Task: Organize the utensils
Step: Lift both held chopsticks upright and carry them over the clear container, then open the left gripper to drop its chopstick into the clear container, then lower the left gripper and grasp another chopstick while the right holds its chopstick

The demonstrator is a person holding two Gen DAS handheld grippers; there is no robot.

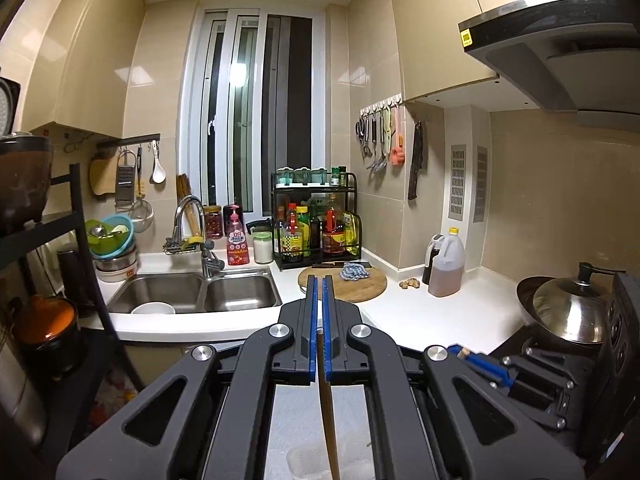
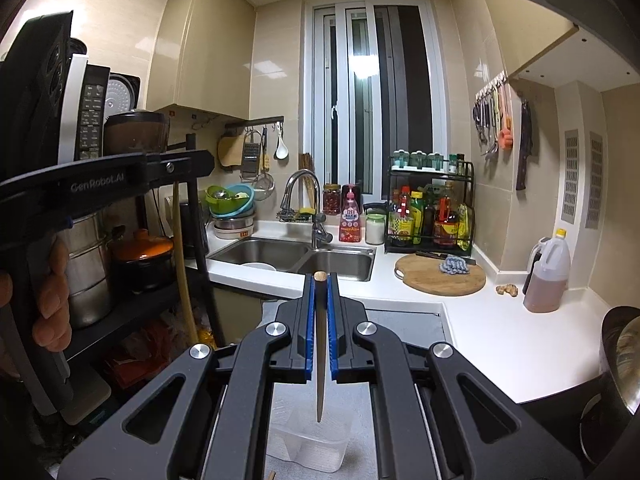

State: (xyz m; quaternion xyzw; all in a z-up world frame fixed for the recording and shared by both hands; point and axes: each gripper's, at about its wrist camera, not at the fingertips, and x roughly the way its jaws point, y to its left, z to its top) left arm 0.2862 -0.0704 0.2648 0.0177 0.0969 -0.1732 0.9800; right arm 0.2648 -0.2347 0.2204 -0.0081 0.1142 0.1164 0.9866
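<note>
My left gripper is shut on a long, thin wooden utensil that hangs down from between its blue pads. In the right wrist view that same wooden utensil dangles from the left gripper, which a hand holds at the left. My right gripper is shut on a slim dark utensil with a wooden top end and a tapering tip pointing down. The right gripper shows low on the right in the left wrist view. A clear plastic container stands on the grey surface beneath both.
Ahead are a double sink, a round wooden board and a bottle rack. An oil jug and a lidded wok sit to the right. A dark shelf with pots stands at the left. Utensils hang on wall hooks.
</note>
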